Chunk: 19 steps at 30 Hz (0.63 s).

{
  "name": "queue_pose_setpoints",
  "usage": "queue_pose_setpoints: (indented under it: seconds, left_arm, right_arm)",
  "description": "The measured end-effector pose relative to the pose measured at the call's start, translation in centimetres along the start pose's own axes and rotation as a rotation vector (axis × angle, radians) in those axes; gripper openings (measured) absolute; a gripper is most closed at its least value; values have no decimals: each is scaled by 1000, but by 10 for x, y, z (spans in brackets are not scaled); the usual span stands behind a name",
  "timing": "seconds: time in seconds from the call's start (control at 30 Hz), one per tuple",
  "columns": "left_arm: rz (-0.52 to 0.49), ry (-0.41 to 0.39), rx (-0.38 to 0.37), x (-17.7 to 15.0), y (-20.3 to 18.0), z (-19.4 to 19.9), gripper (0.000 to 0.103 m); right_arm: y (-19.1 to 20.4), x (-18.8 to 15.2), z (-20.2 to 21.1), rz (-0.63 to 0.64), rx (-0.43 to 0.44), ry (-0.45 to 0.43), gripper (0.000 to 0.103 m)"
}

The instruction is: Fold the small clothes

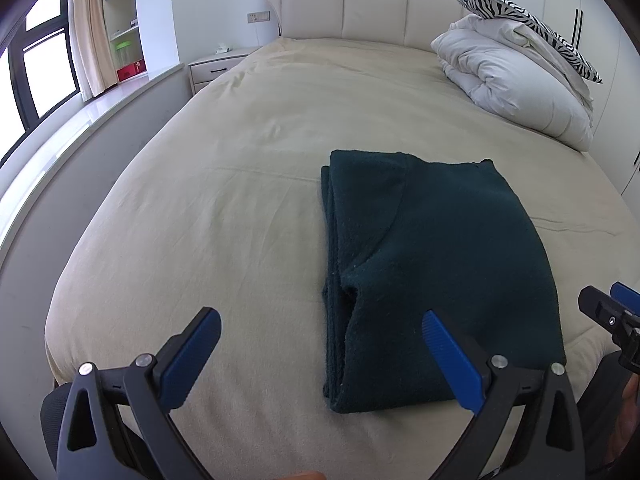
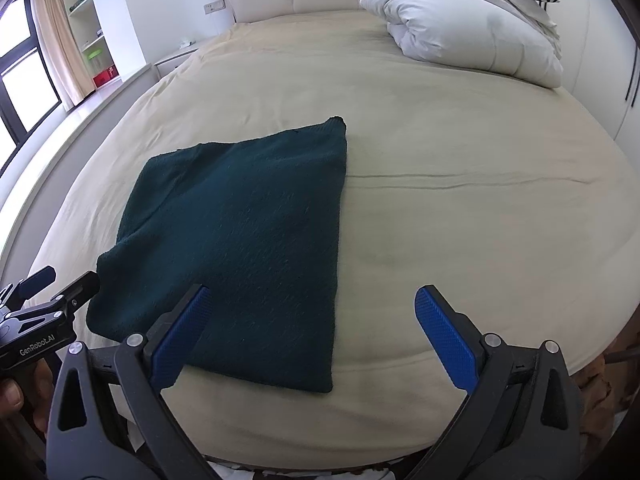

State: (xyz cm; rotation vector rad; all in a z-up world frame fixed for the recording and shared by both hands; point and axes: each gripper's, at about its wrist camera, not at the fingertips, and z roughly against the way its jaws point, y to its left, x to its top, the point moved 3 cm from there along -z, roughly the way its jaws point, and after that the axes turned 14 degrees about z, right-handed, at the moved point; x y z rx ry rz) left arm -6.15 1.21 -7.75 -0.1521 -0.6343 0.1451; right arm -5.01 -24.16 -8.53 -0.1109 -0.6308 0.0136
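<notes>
A dark green knitted garment [image 1: 424, 264] [image 2: 248, 232] lies folded into a flat rectangle on the beige bed [image 1: 224, 208] [image 2: 460, 216], near its front edge. My left gripper [image 1: 320, 344] hovers open above the garment's near left corner, holding nothing. My right gripper [image 2: 312, 320] is open too, over the garment's near right corner, with nothing between its blue pads. Each gripper shows at the edge of the other's view: the right gripper [image 1: 612, 312] at the right edge, the left gripper [image 2: 52, 284] at the left edge with a hand below it.
A folded white duvet [image 1: 516, 84] [image 2: 472, 32] with a zebra-print pillow [image 1: 532, 20] sits at the bed's far right corner against the padded headboard [image 1: 360, 4]. A nightstand [image 1: 216, 66], window ledge [image 1: 64, 136] and shelves [image 1: 124, 20] line the left side.
</notes>
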Motion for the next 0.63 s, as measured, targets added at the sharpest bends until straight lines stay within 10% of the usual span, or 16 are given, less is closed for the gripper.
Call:
queue_pose_setpoints:
  seconds: [0.63]
  left_arm:
    - [1, -8, 7, -2, 1, -3, 103]
  right_arm:
    - [1, 0, -5, -3, 12, 8, 103]
